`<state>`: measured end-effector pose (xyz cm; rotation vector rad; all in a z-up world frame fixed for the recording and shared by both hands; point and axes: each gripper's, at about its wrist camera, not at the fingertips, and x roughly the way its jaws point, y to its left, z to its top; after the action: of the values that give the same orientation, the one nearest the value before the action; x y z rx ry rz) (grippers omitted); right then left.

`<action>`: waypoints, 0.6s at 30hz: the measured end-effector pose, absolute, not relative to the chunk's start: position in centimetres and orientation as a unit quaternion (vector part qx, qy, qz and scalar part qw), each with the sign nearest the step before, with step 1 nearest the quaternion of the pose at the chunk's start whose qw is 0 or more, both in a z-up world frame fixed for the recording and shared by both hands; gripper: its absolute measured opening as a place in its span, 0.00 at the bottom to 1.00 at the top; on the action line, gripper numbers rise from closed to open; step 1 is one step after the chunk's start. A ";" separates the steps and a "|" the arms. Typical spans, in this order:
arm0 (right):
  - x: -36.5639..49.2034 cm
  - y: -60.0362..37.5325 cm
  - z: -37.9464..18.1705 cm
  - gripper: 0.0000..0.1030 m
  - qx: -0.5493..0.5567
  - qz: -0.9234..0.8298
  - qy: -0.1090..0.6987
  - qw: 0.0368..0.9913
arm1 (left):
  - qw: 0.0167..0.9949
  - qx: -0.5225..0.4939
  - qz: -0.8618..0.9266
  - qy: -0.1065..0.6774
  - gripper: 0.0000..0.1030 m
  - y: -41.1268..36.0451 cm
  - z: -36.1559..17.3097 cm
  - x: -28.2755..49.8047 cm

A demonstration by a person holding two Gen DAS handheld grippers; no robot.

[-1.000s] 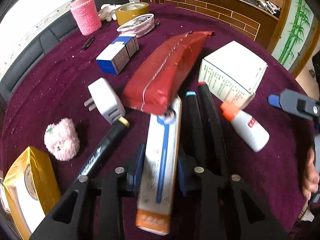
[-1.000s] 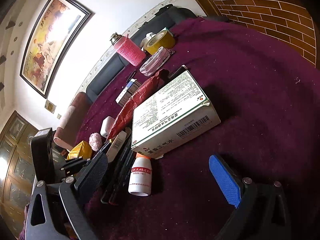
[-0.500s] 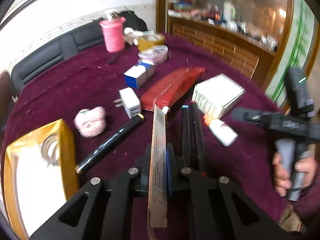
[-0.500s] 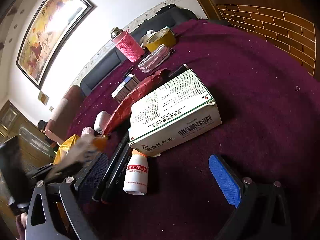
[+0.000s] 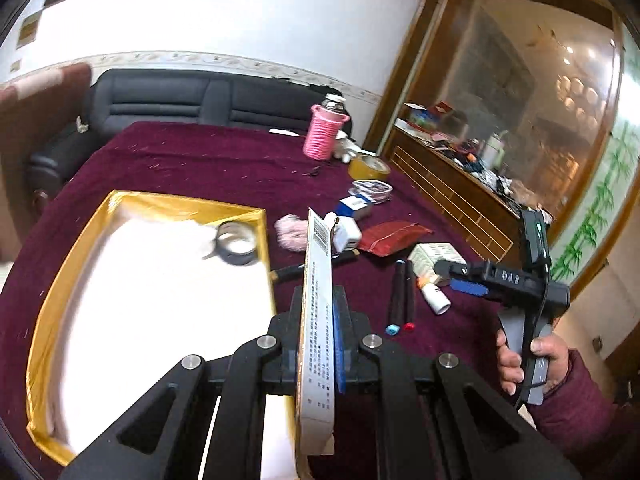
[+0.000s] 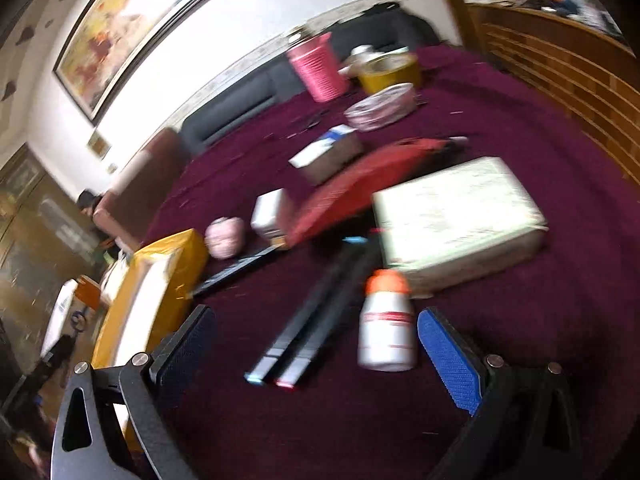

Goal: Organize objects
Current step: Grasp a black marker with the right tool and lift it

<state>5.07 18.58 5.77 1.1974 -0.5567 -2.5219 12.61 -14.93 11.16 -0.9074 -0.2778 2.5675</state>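
Observation:
My left gripper point(image 5: 318, 344) is shut on a long white toothpaste box point(image 5: 318, 300) and holds it raised, edge-on, beside the right rim of a gold-walled white tray point(image 5: 264, 240). A roll of tape point(image 5: 236, 242) lies in the tray's far corner. My right gripper point(image 6: 316, 344) is open and empty, low over the maroon tablecloth point(image 6: 560, 320), with a small white bottle with an orange cap point(image 6: 386, 320) and two black markers point(image 6: 316, 320) between its fingers. The right gripper also shows in the left wrist view point(image 5: 460, 276).
On the table lie a white medicine box point(image 6: 460, 208), a red pouch point(image 6: 352, 188), a white plug adapter point(image 6: 268, 212), a pink fluffy ball point(image 6: 224, 236), a black pen point(image 6: 240, 268), a blue-white box point(image 6: 324, 152), a pink-sleeved flask point(image 6: 316, 68) and yellow tape point(image 6: 388, 70).
My left gripper has lifted the toothpaste box off the table, pulled back and swung left over the tray's edge. My right gripper has moved closer to the bottle and markers.

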 end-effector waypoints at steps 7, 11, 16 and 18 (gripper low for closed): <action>0.4 9.8 4.8 0.86 0.489 -0.836 -0.171 0.181 | 0.171 -0.314 0.927 -0.110 0.11 -17.9 10.2 13.7; -2.8 6.8 1.9 0.53 0.554 -0.796 -0.192 0.149 | 0.177 -0.312 0.925 -0.127 0.11 -19.7 9.7 13.8; -4.7 6.1 1.6 0.53 0.541 -0.805 -0.226 0.092 | 0.174 -0.306 0.926 -0.134 0.11 -21.2 9.1 13.8; -5.3 5.6 1.6 0.53 0.540 -0.808 -0.225 0.073 | 0.175 -0.304 0.926 -0.140 0.11 -21.8 8.9 13.7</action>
<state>-5.34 5.62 1.56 1.6208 -0.6760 -2.4265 13.75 -21.79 8.92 -0.8626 -0.3961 2.6226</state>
